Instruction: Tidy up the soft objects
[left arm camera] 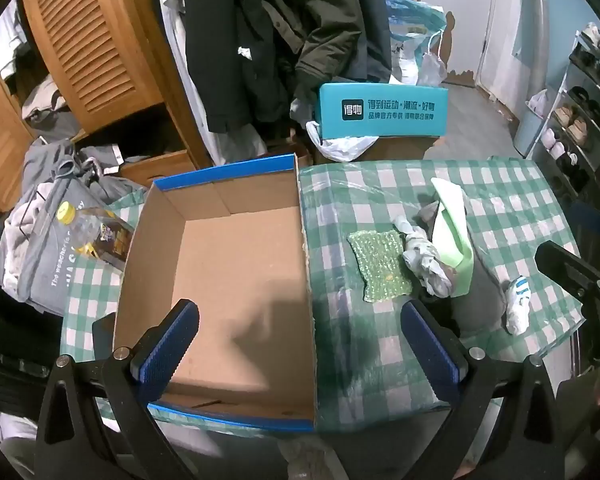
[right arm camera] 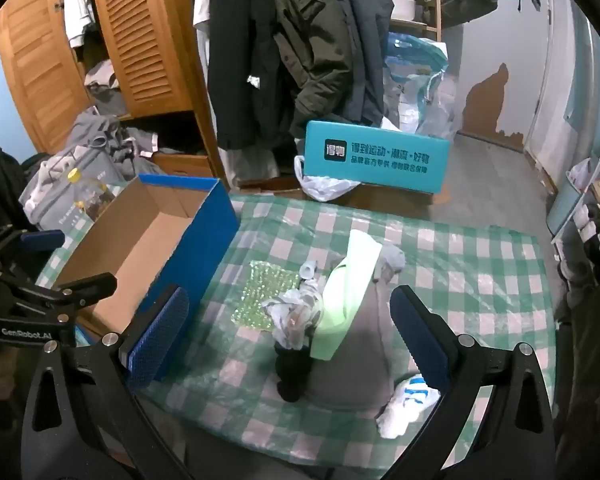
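Observation:
An open cardboard box (left arm camera: pixel 228 280) (right arm camera: pixel 148 236) with blue outer sides stands on the left of the checked tablecloth (left arm camera: pixel 512 200) (right arm camera: pixel 480 280); nothing lies inside it. Right of it lies a heap of soft things: green bubble wrap (left arm camera: pixel 380 266) (right arm camera: pixel 260 292), a crumpled grey-white cloth (left arm camera: pixel 424 260) (right arm camera: pixel 296 312), a pale green folded piece (left arm camera: pixel 454 224) (right arm camera: pixel 348 292), a grey garment (right arm camera: pixel 352 356), a black sock (right arm camera: pixel 294 368) and a white sock with blue stripes (left arm camera: pixel 518 304) (right arm camera: pixel 408 400). My left gripper (left arm camera: pixel 300 344) hangs open over the box's right wall. My right gripper (right arm camera: pixel 292 340) is open above the heap.
A plastic bottle (left arm camera: pixel 88 232) (right arm camera: pixel 84 192) with a yellow cap lies left of the box beside piled grey clothes (left arm camera: pixel 44 240). Behind the table a teal box (left arm camera: pixel 380 110) (right arm camera: pixel 374 156), white bags and hanging coats (right arm camera: pixel 300 40). A shoe rack (left arm camera: pixel 580 112) stands at the right.

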